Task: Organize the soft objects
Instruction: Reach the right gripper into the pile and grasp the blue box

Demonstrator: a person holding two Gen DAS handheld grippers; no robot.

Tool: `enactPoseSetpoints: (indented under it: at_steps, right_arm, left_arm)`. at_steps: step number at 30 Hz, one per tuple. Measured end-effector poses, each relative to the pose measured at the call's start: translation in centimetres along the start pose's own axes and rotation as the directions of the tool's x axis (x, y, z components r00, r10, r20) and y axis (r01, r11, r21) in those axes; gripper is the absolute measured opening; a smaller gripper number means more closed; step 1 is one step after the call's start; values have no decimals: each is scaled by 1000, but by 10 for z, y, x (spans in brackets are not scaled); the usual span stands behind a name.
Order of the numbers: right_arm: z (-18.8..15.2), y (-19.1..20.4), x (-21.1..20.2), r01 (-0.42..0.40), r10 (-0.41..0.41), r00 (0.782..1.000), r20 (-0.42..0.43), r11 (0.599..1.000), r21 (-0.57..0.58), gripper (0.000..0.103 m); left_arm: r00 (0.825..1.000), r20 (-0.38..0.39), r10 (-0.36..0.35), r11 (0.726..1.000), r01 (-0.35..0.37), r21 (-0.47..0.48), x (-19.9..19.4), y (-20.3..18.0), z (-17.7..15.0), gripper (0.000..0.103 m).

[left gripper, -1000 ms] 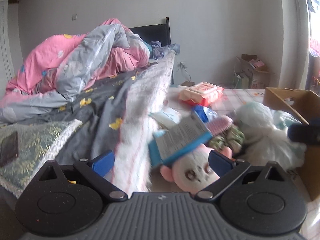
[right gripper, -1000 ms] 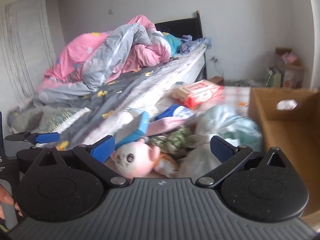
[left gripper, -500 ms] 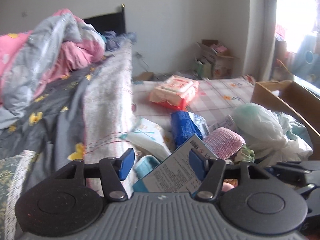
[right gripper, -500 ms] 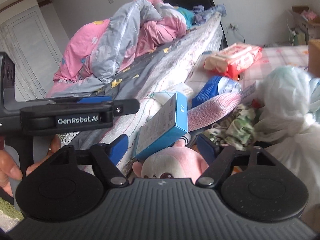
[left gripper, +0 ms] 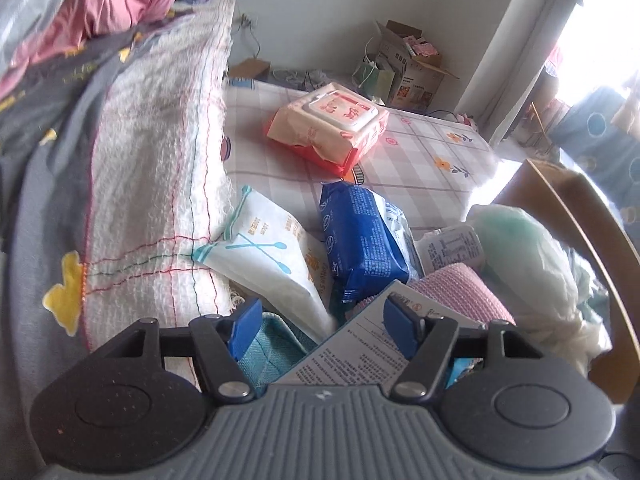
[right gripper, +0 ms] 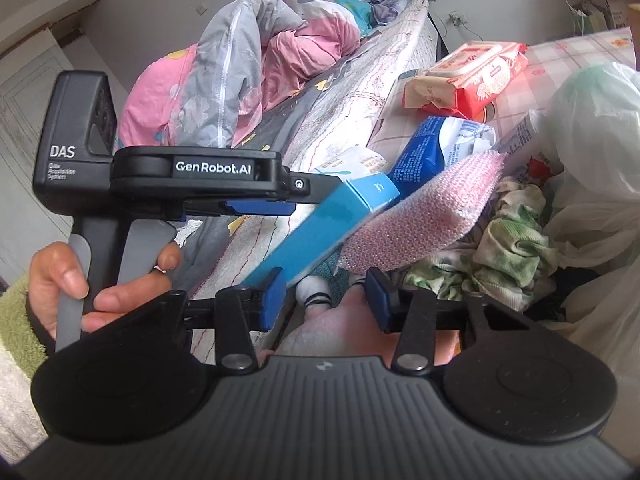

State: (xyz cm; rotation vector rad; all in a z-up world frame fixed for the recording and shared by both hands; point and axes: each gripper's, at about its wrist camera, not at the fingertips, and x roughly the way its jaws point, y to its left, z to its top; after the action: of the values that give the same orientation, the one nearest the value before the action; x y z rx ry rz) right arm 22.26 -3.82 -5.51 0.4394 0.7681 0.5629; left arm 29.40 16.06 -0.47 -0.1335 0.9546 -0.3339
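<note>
A pile of items lies beside the bed. My left gripper [left gripper: 322, 324] is open, its jaws on either side of a light blue box [left gripper: 352, 356] printed with text; the box also shows in the right wrist view [right gripper: 320, 224], tilted, with the left gripper [right gripper: 280, 196] at its upper end. My right gripper [right gripper: 326, 300] is open, low over a pink plush doll [right gripper: 320, 332]. A pink knitted cloth [right gripper: 420, 220] lies just past it, also in the left view [left gripper: 460, 296]. A green patterned cloth [right gripper: 512, 248] lies to the right.
A blue packet [left gripper: 360, 232], a white packet [left gripper: 264, 252] and a red wipes pack [left gripper: 328, 128] lie on the checked mat [left gripper: 420, 160]. A tied plastic bag [left gripper: 528, 256] and a cardboard box [left gripper: 576, 208] stand right. The bed with a pink quilt [right gripper: 240, 60] is left.
Both grippers moved forward and down into the pile. The left gripper's jaws now sit around the light blue box. The right gripper closed in over the pink doll.
</note>
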Motion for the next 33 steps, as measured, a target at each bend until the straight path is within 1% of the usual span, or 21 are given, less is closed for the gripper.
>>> enactPoseSetpoints:
  at_steps: [1,3,8,13,16,17,21,24,25,26,27,28,29,30,33]
  right_arm:
    - [1,-2,-1,-7,7,1000,5,1000,18,42]
    - [2,-7,-3,-32,31,999,14,998,54,42]
    - [8,-10,-6,-91,87,996,34,989,120,42]
    - [14,-12,7,-115,115,993,9,975,188,42]
    - [18,-14,12,-163,168,986,-2,958,235,43]
    - [20,-13,14,-164,172,985,-10,955,247,44]
    - [21,-15,28,-124,144,989,-46,948,295,44]
    - [21,-14,37,-119,143,989,-47,937,329,44]
    - [21,-14,39,-117,141,989,-46,935,335,41]
    - [20,-14,41,-108,131,990,-48,935,337,31]
    - [20,-15,41,-93,117,992,-53,936,341,30]
    - [19,-18,41,-102,129,990,-55,930,354,28]
    - [19,-21,40,-113,144,988,-58,923,368,25]
    - [19,-25,37,-128,161,985,-58,916,381,23]
    - [19,-37,25,-177,223,972,-67,895,410,22]
  left_arm:
    - [1000,-2,-24,1000,23,-20,0,2,0,70]
    - [999,-6,-51,998,50,-45,0,5,0,75]
    - [998,-9,-60,996,59,-62,3,5,-1,76]
    - [993,-47,-109,984,101,-147,9,16,2,77]
    - [990,-64,-125,978,112,-177,10,22,4,77]
    - [990,-68,-124,977,110,-181,10,22,5,77]
    - [989,-77,-124,974,107,-199,11,22,4,77]
    - [990,-73,-120,972,102,-211,10,22,2,77]
    - [990,-72,-119,972,101,-214,9,23,2,77]
    - [990,-71,-119,971,101,-219,7,23,2,77]
    - [991,-61,-118,969,101,-227,4,23,2,77]
    - [992,-43,-118,966,104,-237,-1,23,1,77]
    - [992,-24,-125,963,115,-245,-5,24,0,78]
    - [990,-13,-137,958,129,-254,-8,24,0,79]
    - [983,-6,-181,941,172,-292,-11,24,-3,83]
